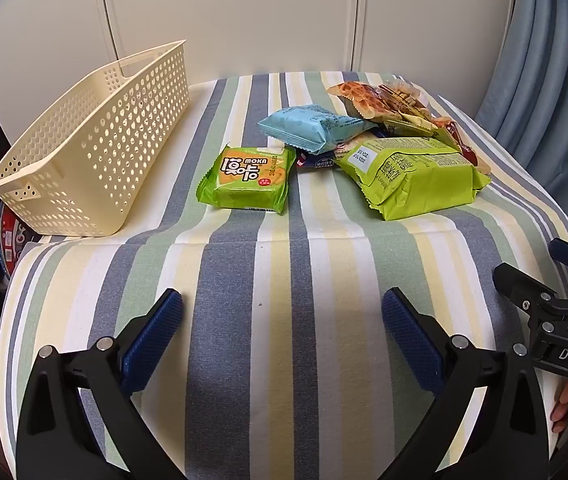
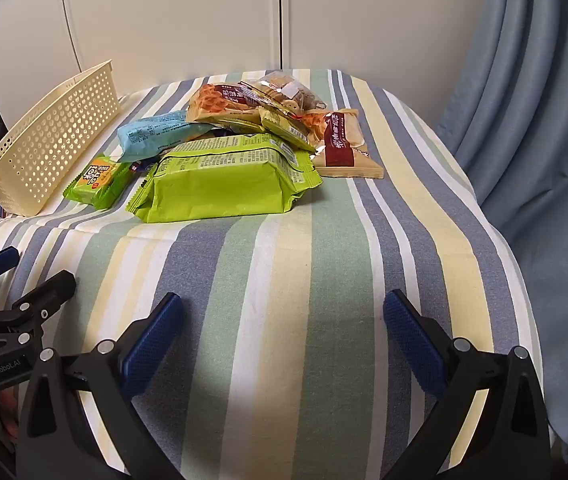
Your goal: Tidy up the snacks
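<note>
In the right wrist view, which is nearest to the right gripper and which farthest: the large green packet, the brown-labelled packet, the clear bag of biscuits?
From the right gripper:
1. Large green packet, ahead, slightly left, at the pile's front.
2. Brown-labelled packet, behind it, to the right.
3. Clear bag of biscuits, on top at the pile's back.

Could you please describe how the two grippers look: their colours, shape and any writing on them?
Both the left gripper and the right gripper have black angular frames with silver round pivot pins. Their fingers carry blue pads with a fine knurled texture. White lettering shows: "DAS" on the right gripper's body in the left wrist view, "GenRobot.AI" on the left gripper's body in the right wrist view.
</note>
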### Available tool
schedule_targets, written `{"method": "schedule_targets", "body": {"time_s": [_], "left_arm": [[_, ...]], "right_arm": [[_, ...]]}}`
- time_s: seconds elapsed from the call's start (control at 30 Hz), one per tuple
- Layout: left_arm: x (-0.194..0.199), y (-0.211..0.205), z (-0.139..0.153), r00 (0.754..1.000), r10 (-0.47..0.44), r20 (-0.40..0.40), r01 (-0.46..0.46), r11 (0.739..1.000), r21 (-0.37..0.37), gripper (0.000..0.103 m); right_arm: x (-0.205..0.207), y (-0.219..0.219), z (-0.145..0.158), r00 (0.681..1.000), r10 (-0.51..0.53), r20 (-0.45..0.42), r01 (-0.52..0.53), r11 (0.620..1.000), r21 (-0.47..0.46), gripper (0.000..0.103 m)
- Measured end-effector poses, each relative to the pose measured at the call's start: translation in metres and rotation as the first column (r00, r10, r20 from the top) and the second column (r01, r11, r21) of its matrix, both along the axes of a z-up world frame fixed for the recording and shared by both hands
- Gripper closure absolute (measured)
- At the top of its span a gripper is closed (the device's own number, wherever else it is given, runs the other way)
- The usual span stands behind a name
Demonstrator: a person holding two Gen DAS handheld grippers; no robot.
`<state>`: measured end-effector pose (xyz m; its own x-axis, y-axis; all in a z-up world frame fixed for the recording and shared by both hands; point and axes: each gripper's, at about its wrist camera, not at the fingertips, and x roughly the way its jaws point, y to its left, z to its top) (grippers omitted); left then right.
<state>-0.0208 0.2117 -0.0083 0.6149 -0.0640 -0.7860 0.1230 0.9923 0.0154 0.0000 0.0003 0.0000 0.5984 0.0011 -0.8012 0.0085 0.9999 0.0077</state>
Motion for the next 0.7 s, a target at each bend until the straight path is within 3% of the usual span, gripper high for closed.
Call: {"method": "schedule_targets", "body": {"time_s": [0.7], "left_arm": [[0.0004, 0.0003, 0.0006, 1.0, 0.0, 0.0, 0.0, 1.0, -0.001, 0.002]], "right_arm": [[-0.001, -0.0009, 0.0006, 1.0, 0.0, -0.003, 0.0, 1.0, -0.005, 0.005]]}}
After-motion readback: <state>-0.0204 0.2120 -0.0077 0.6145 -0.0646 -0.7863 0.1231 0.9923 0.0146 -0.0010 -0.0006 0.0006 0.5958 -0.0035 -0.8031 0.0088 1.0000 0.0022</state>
